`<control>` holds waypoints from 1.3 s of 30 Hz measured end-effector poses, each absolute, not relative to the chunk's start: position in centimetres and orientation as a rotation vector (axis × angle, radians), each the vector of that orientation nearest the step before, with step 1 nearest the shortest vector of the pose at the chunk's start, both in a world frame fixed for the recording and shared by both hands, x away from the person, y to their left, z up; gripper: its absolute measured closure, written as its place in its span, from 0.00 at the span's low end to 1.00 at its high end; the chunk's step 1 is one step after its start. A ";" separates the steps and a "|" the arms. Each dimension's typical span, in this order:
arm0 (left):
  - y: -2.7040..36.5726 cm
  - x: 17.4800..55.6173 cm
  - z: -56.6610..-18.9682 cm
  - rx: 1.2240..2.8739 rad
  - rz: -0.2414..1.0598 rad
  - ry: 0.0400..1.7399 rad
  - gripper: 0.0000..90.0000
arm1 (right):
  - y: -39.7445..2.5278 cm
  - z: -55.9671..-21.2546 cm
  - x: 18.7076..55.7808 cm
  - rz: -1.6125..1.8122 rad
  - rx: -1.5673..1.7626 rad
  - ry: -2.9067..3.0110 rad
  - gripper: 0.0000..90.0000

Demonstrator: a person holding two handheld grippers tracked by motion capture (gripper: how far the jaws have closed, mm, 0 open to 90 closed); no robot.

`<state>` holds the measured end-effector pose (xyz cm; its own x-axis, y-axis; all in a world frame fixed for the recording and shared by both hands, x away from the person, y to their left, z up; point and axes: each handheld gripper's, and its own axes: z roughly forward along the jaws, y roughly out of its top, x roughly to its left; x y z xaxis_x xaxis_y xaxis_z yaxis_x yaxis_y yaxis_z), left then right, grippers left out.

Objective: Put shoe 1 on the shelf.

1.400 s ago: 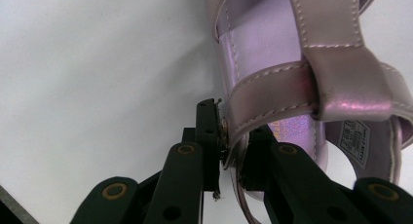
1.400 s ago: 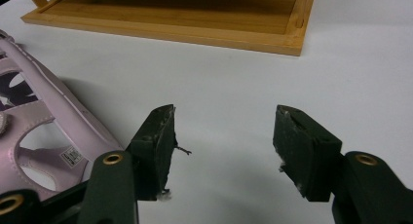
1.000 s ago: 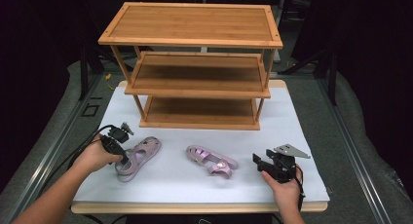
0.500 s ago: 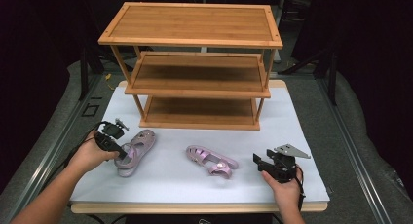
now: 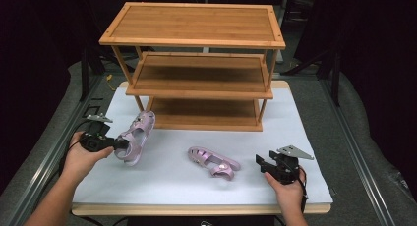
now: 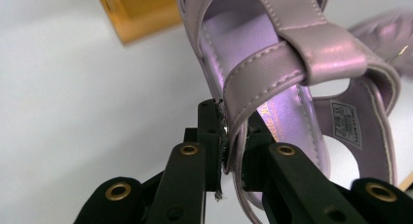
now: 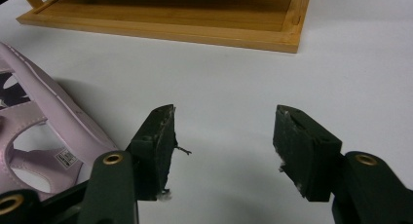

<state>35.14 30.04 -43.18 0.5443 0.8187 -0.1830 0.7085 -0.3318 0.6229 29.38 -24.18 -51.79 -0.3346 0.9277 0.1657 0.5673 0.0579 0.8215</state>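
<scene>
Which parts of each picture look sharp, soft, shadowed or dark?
High view: white table evenly lit, surroundings nearly black, lowest shelf shaded. Left gripper view: left gripper and clamped sandal strap sharp, shelf corner behind soft. Right gripper view: right gripper crisp, soft shadow beside the other sandal.

Open white table in front, wooden rack closing the back

The three-level wooden rack stands at the far half of the white table and blocks the way behind; its shelves are bare, with open room between the levels and corner posts at the sides. The lifted sandal, pinched in the left gripper, hangs close to the rack's left front post. The second sandal lies between both grippers. Around the right gripper, whose jaws stand apart, the surface is bare up to the rack's lowest shelf.
</scene>
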 end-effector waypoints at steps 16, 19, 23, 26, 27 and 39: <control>29.4 32.6 -40.9 1.745 0.410 1.146 0.92 | -24.3 -51.8 29.4 1.200 1.496 1.914 0.45; 28.3 32.5 -39.9 1.717 0.469 1.123 0.92 | -24.3 -51.9 29.5 1.203 1.499 1.913 0.45; 26.9 32.8 -38.9 1.688 0.491 1.098 0.92 | -24.4 -51.8 29.5 1.203 1.494 1.908 0.45; 25.7 33.5 -38.3 1.673 0.476 1.088 0.92 | -24.3 -51.8 29.5 1.202 1.495 1.907 0.45; 25.3 33.8 -38.1 1.665 0.476 1.088 0.92 | -24.3 -51.8 29.4 1.204 1.493 1.907 0.45; 20.1 39.5 -35.2 1.632 0.535 1.155 0.92 | -24.8 -51.8 29.4 1.219 1.497 1.896 0.45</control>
